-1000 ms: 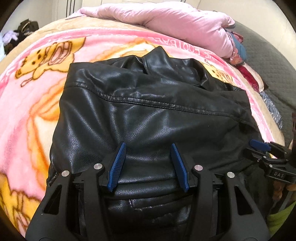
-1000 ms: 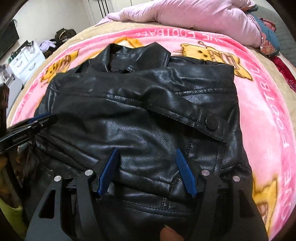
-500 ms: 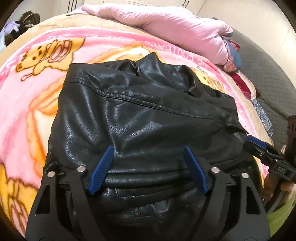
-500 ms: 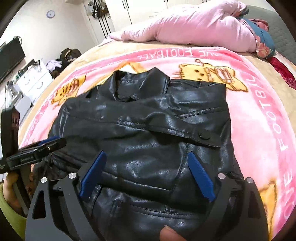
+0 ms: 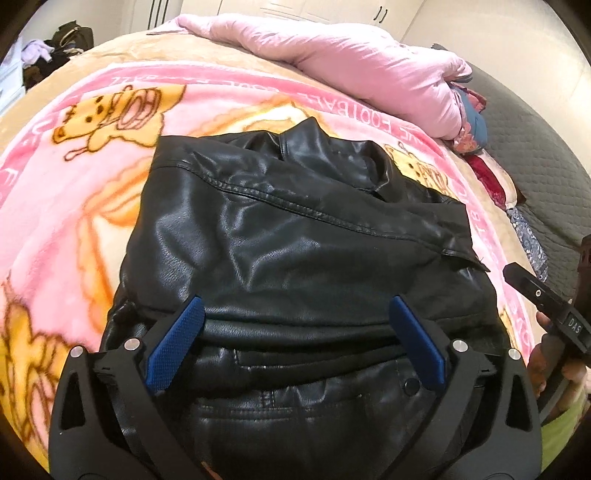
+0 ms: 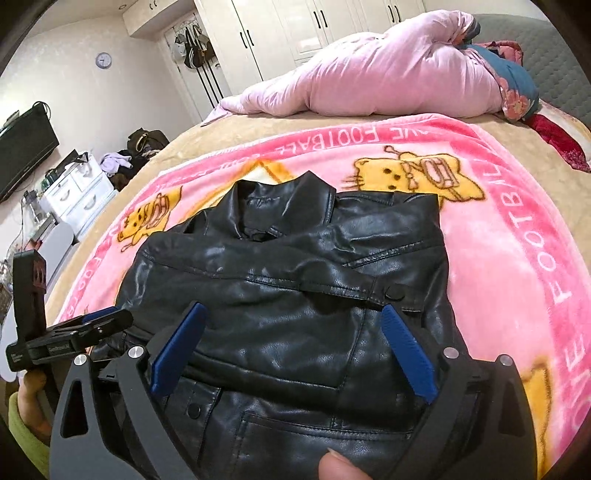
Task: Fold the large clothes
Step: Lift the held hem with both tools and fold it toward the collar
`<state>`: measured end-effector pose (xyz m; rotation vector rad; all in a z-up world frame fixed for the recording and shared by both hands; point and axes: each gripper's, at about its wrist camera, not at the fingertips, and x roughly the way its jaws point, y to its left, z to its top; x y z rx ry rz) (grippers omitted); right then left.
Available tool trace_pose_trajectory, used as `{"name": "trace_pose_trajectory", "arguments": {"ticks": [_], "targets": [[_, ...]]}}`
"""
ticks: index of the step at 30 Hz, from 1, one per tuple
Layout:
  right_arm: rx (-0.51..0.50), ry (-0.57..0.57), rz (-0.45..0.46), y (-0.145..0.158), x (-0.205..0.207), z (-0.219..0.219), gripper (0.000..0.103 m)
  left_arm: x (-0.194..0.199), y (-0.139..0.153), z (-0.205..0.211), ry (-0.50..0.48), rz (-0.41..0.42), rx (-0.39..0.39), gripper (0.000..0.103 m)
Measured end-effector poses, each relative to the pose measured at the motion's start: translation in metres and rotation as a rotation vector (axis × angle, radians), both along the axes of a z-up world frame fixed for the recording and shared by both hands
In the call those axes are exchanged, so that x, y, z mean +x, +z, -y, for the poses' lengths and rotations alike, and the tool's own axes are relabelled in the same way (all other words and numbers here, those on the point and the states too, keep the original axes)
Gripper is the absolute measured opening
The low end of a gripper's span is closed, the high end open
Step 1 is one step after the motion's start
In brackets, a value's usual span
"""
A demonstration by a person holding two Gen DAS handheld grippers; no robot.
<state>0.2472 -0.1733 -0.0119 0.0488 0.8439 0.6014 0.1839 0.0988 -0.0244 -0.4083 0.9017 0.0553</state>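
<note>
Both tools have just been opening and now sit higher above the jacket than a second ago. We see the left tool with its blue pads spread wide apart, nothing pressed between them, only the folded leather lying below in the gap. We see the right tool the same way: pads far apart, hovering over the near part of the garment without clamping it. A fingertip shows at the near edge of the right wrist view.

The black leather jacket lies folded into a compact bundle on the pink cartoon blanket, collar at the far end, a snap flap across its right side. The blanket covers the bed, and a pink quilt is heaped at the far edge. Beyond the bed on the left stand a white drawer unit and white wardrobes.
</note>
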Motion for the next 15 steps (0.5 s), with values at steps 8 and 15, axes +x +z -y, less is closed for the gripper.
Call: {"name": "trace_pose_trajectory", "arguments": {"ticks": [8, 15], "targets": [[0.020, 0.009, 0.024, 0.009, -0.007, 0.000, 0.096, -0.011, 0.014, 0.001, 0.005, 0.025, 0.006, 0.094], [0.034, -0.005, 0.056, 0.017, -0.017, 0.000, 0.096, -0.021, 0.027, 0.004, 0.000, 0.053, -0.003, 0.094]]}}
